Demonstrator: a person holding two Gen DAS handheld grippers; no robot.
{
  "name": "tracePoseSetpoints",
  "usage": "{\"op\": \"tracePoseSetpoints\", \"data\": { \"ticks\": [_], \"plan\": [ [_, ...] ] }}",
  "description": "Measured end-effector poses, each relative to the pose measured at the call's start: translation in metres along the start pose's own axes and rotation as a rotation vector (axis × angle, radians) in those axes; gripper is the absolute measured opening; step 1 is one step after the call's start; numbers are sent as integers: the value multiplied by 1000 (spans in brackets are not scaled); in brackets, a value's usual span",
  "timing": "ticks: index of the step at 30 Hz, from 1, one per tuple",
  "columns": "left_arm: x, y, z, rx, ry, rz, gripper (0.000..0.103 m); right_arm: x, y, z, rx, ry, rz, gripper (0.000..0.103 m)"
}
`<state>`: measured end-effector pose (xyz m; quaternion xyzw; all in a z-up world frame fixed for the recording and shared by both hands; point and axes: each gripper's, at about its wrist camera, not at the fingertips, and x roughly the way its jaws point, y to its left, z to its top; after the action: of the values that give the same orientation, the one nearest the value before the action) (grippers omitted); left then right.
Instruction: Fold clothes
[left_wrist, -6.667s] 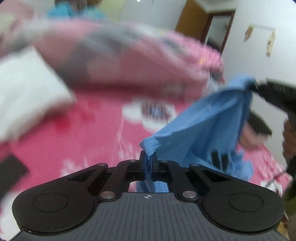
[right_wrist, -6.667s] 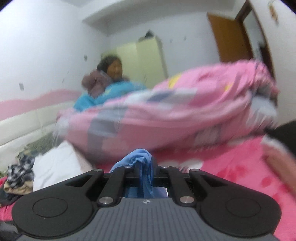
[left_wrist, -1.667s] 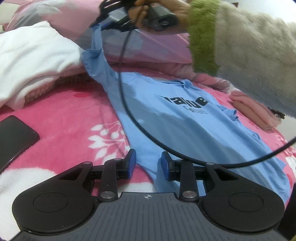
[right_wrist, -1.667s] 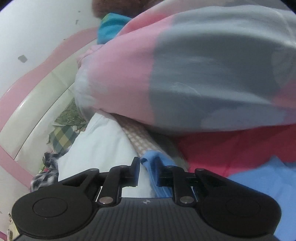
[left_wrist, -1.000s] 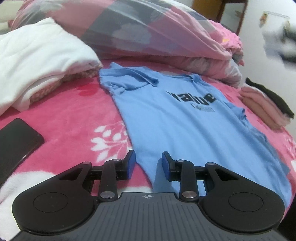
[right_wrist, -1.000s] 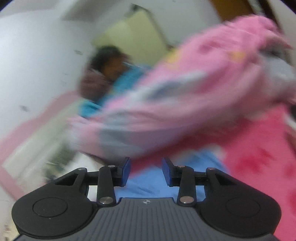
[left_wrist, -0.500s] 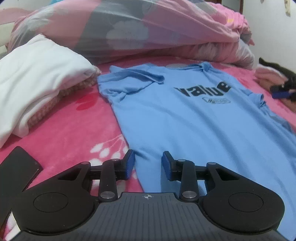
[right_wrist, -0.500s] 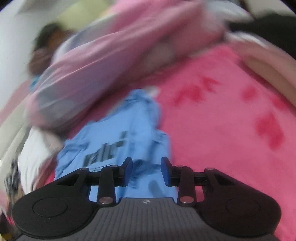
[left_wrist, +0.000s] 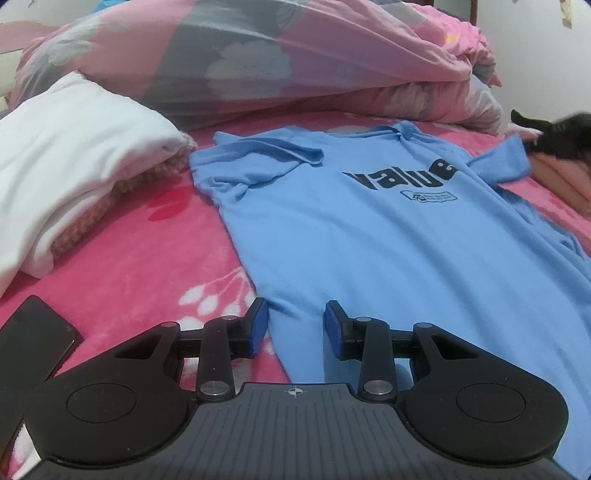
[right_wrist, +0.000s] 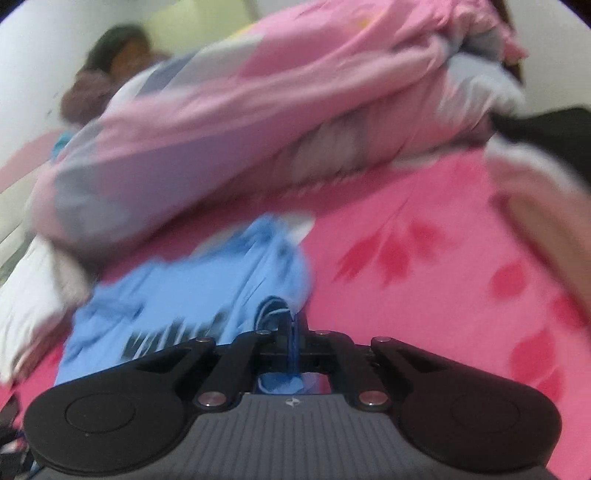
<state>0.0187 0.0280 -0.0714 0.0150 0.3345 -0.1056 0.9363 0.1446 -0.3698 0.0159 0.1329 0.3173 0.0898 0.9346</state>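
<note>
**Right sleeve pinched, shirt laid flat on the bed**

Half a second ago the right gripper (right_wrist: 293, 325) stood with its jaws apart over the shirt's edge; now they are clenched together with a fold of blue cloth caught between them. In the left wrist view that same sleeve, which lay slack beside the chest print, is drawn out taut toward the far right, where a dark shape that seems to be the right gripper sits by a pile of pink and black clothes (left_wrist: 561, 173).

The left gripper (left_wrist: 295, 325) is released, jaws spread, low over the near left hem. The blue T-shirt (left_wrist: 369, 236) lies face up on the pink floral blanket (left_wrist: 140, 258), collar far, hem near, its left sleeve crumpled back on itself just beside a white folded bundle (left_wrist: 66, 147). A dark phone (left_wrist: 33, 343) rests at the near left; a bunched pink and grey quilt (left_wrist: 277, 66) lies along the far side.

What could go wrong: the right view is heavily blurred, so that hand is likely moving fast, and a quick pull on one sleeve could drag the whole shirt askew, since nothing pins the hem. The thin pinch could also slip. The crumpled left sleeve would leave a lumpy fold if not smoothed.
</note>
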Motion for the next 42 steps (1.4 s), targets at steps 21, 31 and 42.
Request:
{"op": "tracePoseSetpoints", "data": {
  "ticks": [21,31,42],
  "plan": [
    [2,12,0,-15,-9,-55,36,27,-107,43,228,-70,-308,21],
    [1,28,9,-130,27,-130,41,-162,-74,-27,328,-123,22,46],
    [-36,23,-1,-153,102,-146,41,-179,-9,-133,314,166,97,40]
  ]
}}
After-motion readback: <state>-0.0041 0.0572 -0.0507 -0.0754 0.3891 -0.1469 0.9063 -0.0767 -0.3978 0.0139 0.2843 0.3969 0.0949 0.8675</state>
